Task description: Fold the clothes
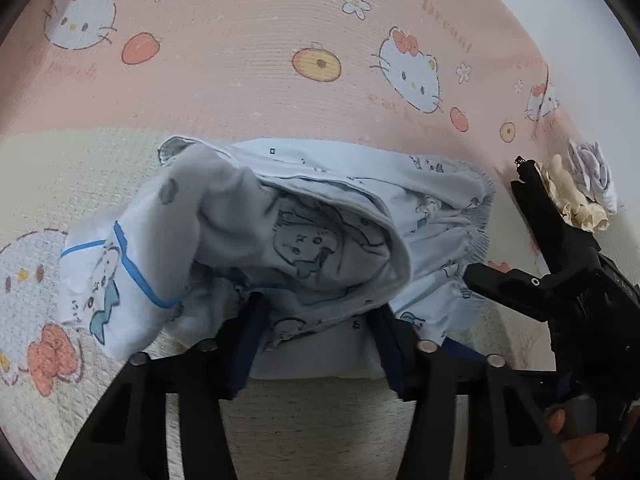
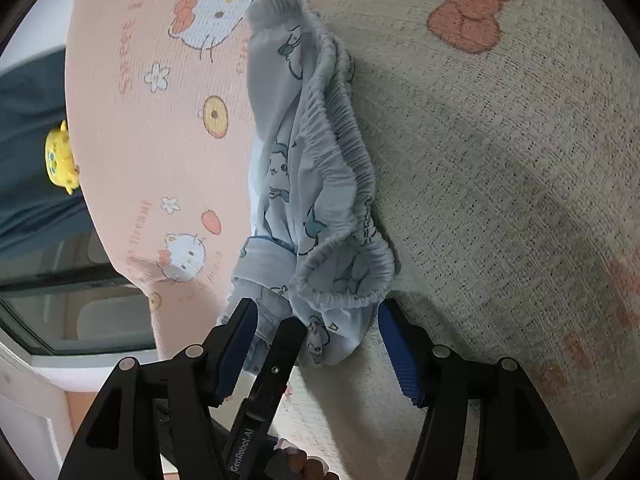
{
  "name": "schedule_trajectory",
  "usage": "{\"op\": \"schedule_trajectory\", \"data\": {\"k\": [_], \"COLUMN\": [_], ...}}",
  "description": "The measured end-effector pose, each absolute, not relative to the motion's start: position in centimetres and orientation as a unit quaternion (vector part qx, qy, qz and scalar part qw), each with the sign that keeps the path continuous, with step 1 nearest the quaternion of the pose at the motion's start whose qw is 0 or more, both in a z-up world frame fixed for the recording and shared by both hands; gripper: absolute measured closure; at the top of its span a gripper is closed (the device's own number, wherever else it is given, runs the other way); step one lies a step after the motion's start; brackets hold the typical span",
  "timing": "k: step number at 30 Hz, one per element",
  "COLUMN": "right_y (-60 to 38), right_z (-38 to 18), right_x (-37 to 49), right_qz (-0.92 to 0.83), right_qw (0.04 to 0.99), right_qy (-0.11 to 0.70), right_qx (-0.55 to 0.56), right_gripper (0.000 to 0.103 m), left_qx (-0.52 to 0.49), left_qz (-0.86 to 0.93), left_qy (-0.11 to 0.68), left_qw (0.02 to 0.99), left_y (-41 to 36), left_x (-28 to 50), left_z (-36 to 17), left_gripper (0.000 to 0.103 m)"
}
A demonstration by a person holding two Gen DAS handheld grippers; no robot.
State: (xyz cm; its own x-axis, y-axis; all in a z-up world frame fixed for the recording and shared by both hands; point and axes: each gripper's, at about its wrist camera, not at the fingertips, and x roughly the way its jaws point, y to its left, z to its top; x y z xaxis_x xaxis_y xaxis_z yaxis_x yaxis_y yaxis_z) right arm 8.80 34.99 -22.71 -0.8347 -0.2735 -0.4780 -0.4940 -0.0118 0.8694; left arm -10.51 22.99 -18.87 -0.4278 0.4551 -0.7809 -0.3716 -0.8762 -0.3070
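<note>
Soft crumpled printed cotton garment point(image 1: 304, 240)

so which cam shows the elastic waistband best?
Right wrist: the gathered waistband of the light blue garment runs lengthwise down mid-frame, its loop open near the right gripper. Left wrist shows only a short ruffled stretch at the garment's right edge.

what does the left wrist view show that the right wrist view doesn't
Only the left wrist view shows the cream and grey bunched cloths lying at the far right, and the garment's blue-edged panel.

Only the right wrist view shows the yellow toy off the bed's edge, and the elastic waistband seen lengthwise.

Both show the light blue printed garment on the pink and cream cartoon blanket, with both grippers at it, jaws apart.
</note>
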Motion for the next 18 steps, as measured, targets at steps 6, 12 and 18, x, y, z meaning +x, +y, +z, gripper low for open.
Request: {"op": "schedule_trajectory", "data": {"k": [6,12,18], "right_y": [34.7,33.1,30.9], "right_z": [-21.9,-19.1,-17.1], "right_x": [7.0,2.0,-1.2], "right_qz": [0.677,0.741,0.793], "right_qw": [0.090,0.118,0.153], "right_qy": [0.672,0.568,0.461], "right_qx": [-0.286,-0.337,-0.368], "right_gripper": [0.040,0.040,0.040], "left_qx": [-0.469,-0.482,-0.489], "left_qz": [0.849,0.840,0.828], "left_qy": [-0.031,-0.088,-0.138], "left_qw": [0.242,0.234,0.236], "left_y": [23.2,22.7,21.6], "left_x": [-11.1,-12.3,-12.8], "left_z": [-18.6,-18.3,-18.4], "left_gripper": [0.086,0.090,0.090]}}
